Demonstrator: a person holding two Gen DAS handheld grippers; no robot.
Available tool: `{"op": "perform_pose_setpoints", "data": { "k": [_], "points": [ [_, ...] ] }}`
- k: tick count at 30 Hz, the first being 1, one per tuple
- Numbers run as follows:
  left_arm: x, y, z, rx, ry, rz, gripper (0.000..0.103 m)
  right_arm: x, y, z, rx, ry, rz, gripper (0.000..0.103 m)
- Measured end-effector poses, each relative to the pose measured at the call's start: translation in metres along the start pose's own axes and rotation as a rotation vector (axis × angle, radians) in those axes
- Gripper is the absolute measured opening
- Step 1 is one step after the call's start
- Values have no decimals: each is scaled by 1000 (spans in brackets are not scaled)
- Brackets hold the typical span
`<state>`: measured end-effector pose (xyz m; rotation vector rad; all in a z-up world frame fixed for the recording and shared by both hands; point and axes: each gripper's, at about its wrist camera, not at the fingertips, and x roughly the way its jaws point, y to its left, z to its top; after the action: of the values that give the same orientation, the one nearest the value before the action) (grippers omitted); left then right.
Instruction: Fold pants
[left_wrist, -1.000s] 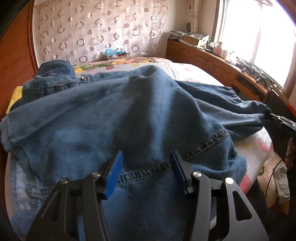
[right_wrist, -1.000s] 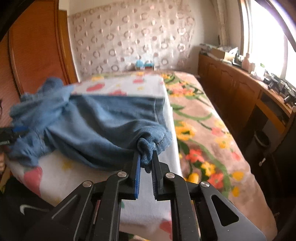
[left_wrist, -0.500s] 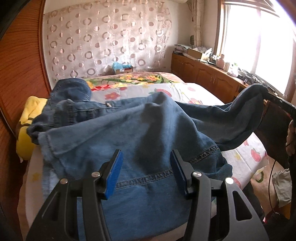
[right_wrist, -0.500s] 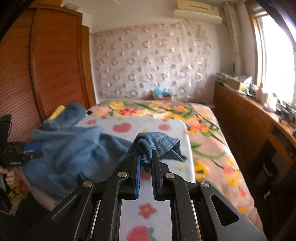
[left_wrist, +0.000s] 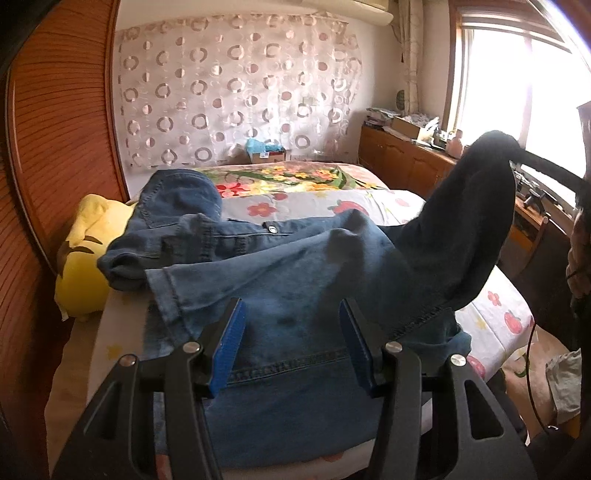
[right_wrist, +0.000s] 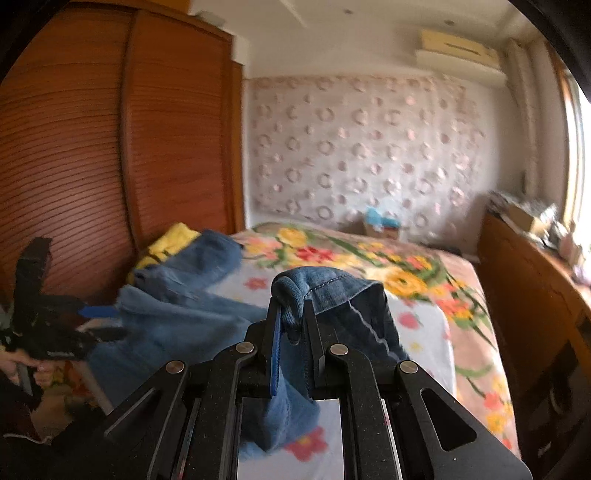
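Blue jeans (left_wrist: 295, 288) lie crumpled across the near end of the bed. My left gripper (left_wrist: 291, 343) is over the seat seam. Its jaws stand half apart and denim fills the gap between the blue pads (left_wrist: 229, 347), so it grips a wide fold. The right wrist view shows this gripper (right_wrist: 96, 321) at the far left, with denim rising to it. My right gripper (right_wrist: 291, 314) is shut on a pant leg hem (right_wrist: 325, 284) held high above the sheet. From the left wrist view that raised leg (left_wrist: 472, 221) hangs dark against the window from the right gripper (left_wrist: 517, 155).
A yellow cushion (left_wrist: 85, 258) sits beside the wooden wardrobe (right_wrist: 92, 166). The bed (left_wrist: 491, 310) has a fruit-print sheet and a floral blanket (right_wrist: 406, 273). A cluttered wooden cabinet (left_wrist: 406, 162) runs under the window. A small box (left_wrist: 266, 151) stands by the far wall. A hand (right_wrist: 22, 369) holds the left gripper.
The right gripper has lifted the leg hem from the sheet to well above the bed. The left gripper has risen, and the jeans have bunched toward the near edge.
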<state>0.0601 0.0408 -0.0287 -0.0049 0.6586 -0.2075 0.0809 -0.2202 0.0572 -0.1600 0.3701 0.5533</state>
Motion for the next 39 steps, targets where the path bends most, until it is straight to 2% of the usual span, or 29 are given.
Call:
{"op": "perform_pose_setpoints", "data": {
  "k": [5, 9, 11, 13, 21, 23, 25, 28, 39],
  "points": [
    [-8, 13, -4, -18, -10, 17, 52, 22, 56, 27, -81, -17, 148, 7],
    [-10, 26, -9, -41, -3, 28, 52, 60, 96, 21, -112, 84, 254, 8],
    [-8, 31, -13, -52, 3, 31, 52, 77, 107, 12, -123, 126, 249, 15],
    [-7, 35, -16, -60, 10, 33, 52, 86, 107, 4, -121, 150, 249, 33],
    [2, 32, -22, -64, 24, -17, 52, 87, 66, -27, -59, 230, 149, 38],
    [6, 23, -24, -54, 33, -41, 52, 87, 57, -37, -54, 257, 104, 43],
    [9, 15, -26, -38, 42, -63, 52, 83, 47, -52, -33, 283, 79, 53],
    [11, 6, -29, -19, 54, -85, 52, 79, 36, -69, -3, 313, 56, 55],
    [27, -20, -45, 57, 125, -129, 52, 69, 30, -109, 113, 390, 101, 55]
  ]
}}
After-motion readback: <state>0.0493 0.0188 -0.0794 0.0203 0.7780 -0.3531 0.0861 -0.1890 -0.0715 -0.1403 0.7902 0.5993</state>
